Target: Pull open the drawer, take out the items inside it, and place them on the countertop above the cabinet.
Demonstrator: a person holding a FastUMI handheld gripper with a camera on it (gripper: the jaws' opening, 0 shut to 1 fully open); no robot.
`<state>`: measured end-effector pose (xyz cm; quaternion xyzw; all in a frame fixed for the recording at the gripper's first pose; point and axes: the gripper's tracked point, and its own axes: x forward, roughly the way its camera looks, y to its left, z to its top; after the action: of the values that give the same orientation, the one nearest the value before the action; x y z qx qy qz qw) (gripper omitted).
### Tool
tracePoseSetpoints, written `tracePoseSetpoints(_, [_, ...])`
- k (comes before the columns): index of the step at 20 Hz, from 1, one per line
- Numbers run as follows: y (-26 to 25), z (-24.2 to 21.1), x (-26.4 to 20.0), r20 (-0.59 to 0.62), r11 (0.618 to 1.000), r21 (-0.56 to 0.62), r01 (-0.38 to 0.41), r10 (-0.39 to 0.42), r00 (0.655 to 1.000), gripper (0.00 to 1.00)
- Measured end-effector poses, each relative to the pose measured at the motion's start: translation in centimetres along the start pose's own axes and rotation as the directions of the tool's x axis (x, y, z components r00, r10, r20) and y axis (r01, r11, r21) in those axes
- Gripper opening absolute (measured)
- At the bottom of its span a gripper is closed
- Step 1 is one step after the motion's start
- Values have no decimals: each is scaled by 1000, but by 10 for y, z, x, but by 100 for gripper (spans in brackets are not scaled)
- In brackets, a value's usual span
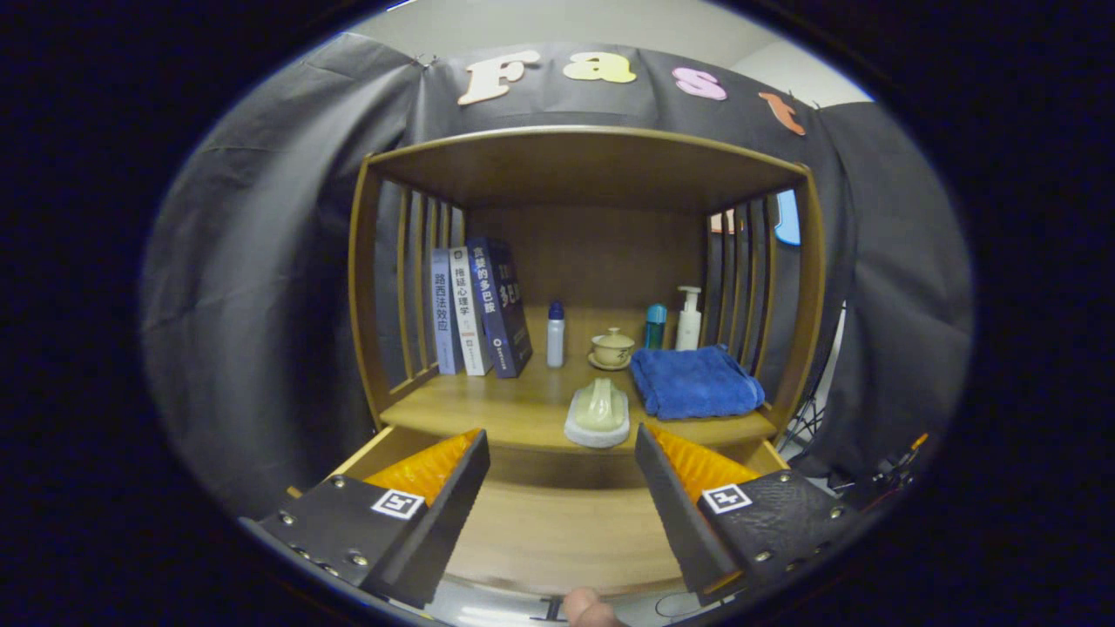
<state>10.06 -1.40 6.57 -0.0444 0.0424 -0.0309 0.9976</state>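
The wooden cabinet's drawer (557,531) stands pulled out below me, its bare wooden bottom showing between my fingers. My gripper (560,446) hangs open over the drawer with nothing between its fingers. Just beyond the fingertips, on the front of the countertop (488,409), lies a pale green and white scrubbing brush (598,414). A folded blue towel (694,381) lies to the right of the brush, near the countertop's front edge.
Three books (479,309) lean at the back left of the shelf. A white bottle with a blue cap (555,334), a lidded tea cup (612,348), a teal bottle (654,326) and a pump bottle (689,319) stand along the back. A fingertip (588,608) shows at the drawer front.
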Motion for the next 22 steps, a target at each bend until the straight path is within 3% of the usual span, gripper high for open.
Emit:
tracePoseSetpoints(8, [-14,-49,-47,1,996,85,40,-40,999,100])
tracePoseSetpoints(15, [-27,-93,-74,103,995,85,53,-61,993,100])
tracePoseSetpoints(22, [-30,-141,-77,60,990,125,65,-73,996,100])
